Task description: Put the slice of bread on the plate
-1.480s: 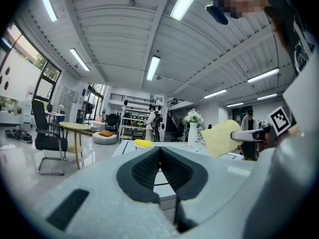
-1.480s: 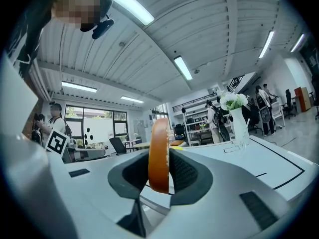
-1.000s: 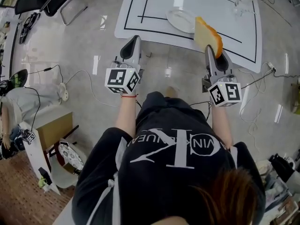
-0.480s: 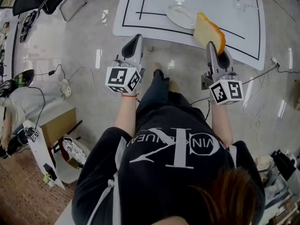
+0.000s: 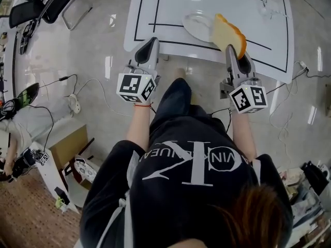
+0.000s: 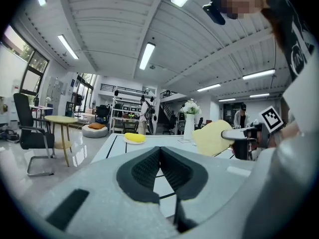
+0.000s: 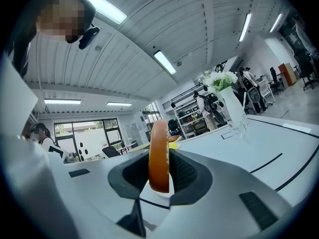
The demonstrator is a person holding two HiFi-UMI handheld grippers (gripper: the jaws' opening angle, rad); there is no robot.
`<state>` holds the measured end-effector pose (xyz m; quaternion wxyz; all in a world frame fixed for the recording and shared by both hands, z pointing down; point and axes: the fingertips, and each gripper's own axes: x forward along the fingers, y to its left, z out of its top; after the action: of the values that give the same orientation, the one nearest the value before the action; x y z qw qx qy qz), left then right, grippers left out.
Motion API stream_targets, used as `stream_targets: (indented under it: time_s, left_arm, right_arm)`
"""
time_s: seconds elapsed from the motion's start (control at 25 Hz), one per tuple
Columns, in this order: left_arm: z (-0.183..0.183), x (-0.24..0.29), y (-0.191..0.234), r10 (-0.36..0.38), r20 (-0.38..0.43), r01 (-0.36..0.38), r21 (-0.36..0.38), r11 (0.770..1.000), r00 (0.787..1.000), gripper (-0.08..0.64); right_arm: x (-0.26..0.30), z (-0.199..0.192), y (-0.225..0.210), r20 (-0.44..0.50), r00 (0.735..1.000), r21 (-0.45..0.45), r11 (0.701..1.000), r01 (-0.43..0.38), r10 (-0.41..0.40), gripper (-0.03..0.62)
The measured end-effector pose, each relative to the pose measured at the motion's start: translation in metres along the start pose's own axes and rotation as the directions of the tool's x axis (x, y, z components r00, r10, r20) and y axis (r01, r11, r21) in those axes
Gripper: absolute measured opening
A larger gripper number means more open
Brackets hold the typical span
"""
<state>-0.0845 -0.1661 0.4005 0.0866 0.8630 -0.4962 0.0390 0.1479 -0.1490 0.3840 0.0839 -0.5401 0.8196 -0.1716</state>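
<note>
White surface (image 5: 170, 4) with black lines fills more of the head view than a second ago; we note that both hands have come forward to its near edge. The right tongs (image 5: 234, 50) are clamped on the slice of bread (image 5: 228, 34), which stands on edge. The slice now overlaps the right rim of the plate (image 5: 195, 25), where earlier it stood clear beside it. The left tongs (image 5: 149, 43) are closed and empty. We judge that lowering and release remain.

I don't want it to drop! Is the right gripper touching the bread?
Touching. The right gripper view shows the right gripper with its jaws pressed on both sides of the slice of bread, held edge-on.
</note>
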Motion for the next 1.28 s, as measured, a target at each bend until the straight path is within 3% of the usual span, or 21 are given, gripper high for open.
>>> stream_targets:
  time_s: [0.28, 0.44, 0.64, 0.84, 1.28]
  left_arm:
    - [-0.003, 0.026, 0.027, -0.011, -0.023, 0.011, -0.012, 1.0, 1.0, 0.009]
    - [-0.002, 0.037, 0.041, -0.011, -0.029, 0.011, -0.02, 1.0, 1.0, 0.009]
    - [-0.007, 0.045, 0.05, -0.016, -0.043, 0.015, -0.027, 1.0, 0.999, 0.009]
    - [-0.017, 0.045, 0.056, -0.018, -0.064, 0.016, -0.042, 0.999, 0.998, 0.009]
    - [-0.027, 0.042, 0.056, -0.038, -0.073, 0.032, -0.069, 0.997, 0.997, 0.009]
  right_arm:
    - [0.042, -0.012, 0.0, -0.043, 0.999, 0.04, 0.999, -0.006, 0.008, 0.092]
    - [0.066, -0.022, 0.005, -0.073, 0.997, 0.123, 0.992, -0.015, 0.024, 0.092]
    - [0.092, -0.033, 0.007, -0.08, 0.996, 0.303, 0.953, -0.021, 0.047, 0.092]
    - [0.109, -0.054, 0.009, -0.169, 0.984, 0.414, 0.91, 0.018, 0.058, 0.092]
    - [0.113, -0.076, -0.004, -0.28, 0.96, 0.446, 0.887, 0.121, 0.01, 0.094]
